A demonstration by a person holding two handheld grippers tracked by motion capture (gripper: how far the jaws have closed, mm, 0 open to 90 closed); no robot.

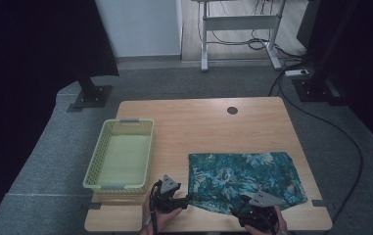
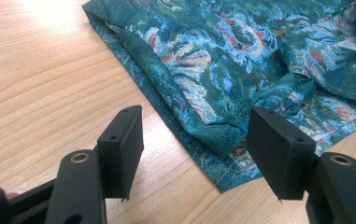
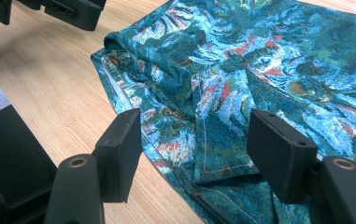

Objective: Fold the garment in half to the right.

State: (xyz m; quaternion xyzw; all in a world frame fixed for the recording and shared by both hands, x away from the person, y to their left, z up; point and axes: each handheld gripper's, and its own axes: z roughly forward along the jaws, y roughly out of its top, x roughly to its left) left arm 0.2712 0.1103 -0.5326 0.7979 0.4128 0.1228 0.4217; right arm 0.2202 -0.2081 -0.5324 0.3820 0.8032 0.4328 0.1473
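I hold both grippers, left (image 2: pixel 194 154) and right (image 3: pixel 195 154), spread at the near hem of the teal floral-print cloth (image 1: pixel 245 175), ready to pinch it.

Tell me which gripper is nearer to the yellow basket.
Left. The left gripper sits just off the yellow basket's near right corner, at the patterned cloth's left corner. The right gripper is farther right, over the cloth's near edge.

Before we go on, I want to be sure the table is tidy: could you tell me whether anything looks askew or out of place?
Only the patterned cloth: its near-left corner is folded and rumpled. The basket sits square; both grippers are open.
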